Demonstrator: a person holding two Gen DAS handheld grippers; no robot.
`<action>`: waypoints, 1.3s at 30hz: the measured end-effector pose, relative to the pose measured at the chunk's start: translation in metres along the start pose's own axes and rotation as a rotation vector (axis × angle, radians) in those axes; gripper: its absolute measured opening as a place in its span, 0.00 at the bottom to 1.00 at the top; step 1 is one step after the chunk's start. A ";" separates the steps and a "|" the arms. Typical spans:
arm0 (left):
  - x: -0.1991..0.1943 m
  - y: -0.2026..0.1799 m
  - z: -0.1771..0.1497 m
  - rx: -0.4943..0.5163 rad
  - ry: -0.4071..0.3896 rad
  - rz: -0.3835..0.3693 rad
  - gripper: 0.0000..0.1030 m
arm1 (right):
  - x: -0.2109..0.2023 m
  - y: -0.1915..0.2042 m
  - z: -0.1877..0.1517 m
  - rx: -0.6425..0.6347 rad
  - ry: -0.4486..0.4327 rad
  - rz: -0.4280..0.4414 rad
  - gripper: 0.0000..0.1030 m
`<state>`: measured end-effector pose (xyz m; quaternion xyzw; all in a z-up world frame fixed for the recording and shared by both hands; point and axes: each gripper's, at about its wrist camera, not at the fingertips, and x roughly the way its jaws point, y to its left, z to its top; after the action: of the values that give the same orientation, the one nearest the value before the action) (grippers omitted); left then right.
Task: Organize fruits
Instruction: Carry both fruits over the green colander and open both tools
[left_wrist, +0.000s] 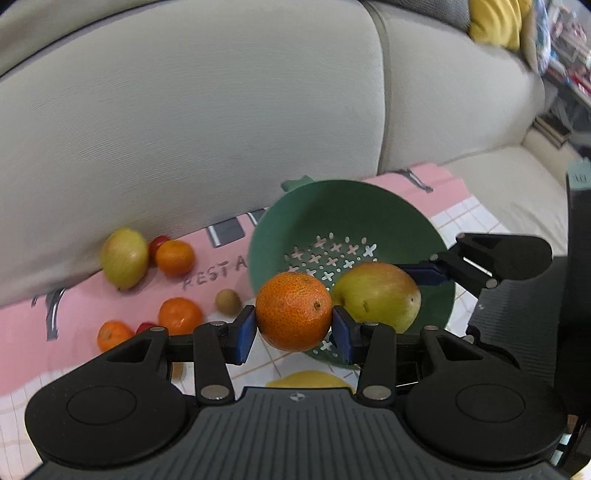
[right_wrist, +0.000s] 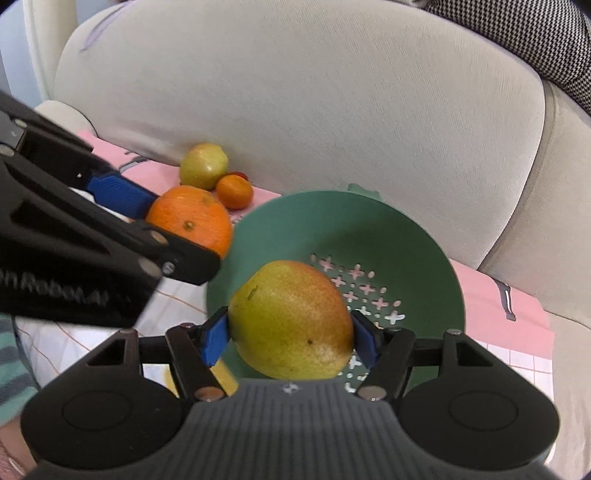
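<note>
Cream sofa cushions (left_wrist: 221, 122) rise behind a pink cloth (left_wrist: 74, 332) carrying loose fruit. From the left wrist view, the left gripper (left_wrist: 293, 328) is clamped on an orange (left_wrist: 293, 312) just before the near rim of the green colander (left_wrist: 351, 206), probably ready to drop it in; spare oranges (left_wrist: 174, 257) wait along the cloth's far edge. From the right wrist view, the right gripper (right_wrist: 291, 338) pinches a yellow-red pear (right_wrist: 291, 321) directly over the colander's perforated bottom, held high enough to clear the rim.

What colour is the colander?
Green, with cross-shaped holes in its bottom; the colander shows best in the right wrist view.
</note>
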<state>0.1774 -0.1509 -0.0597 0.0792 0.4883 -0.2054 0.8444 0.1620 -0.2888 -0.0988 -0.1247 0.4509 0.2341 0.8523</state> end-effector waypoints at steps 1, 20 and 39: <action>0.006 -0.002 0.002 0.016 0.012 0.001 0.48 | 0.004 -0.002 0.001 -0.001 0.010 0.004 0.63; 0.075 0.000 0.015 0.108 0.146 -0.060 0.48 | 0.060 -0.032 0.004 -0.026 0.181 0.111 0.63; 0.087 -0.014 0.009 0.131 0.208 -0.030 0.50 | 0.061 -0.034 0.004 -0.058 0.247 0.131 0.63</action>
<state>0.2164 -0.1903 -0.1287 0.1479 0.5600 -0.2403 0.7790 0.2112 -0.2987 -0.1471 -0.1476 0.5524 0.2851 0.7693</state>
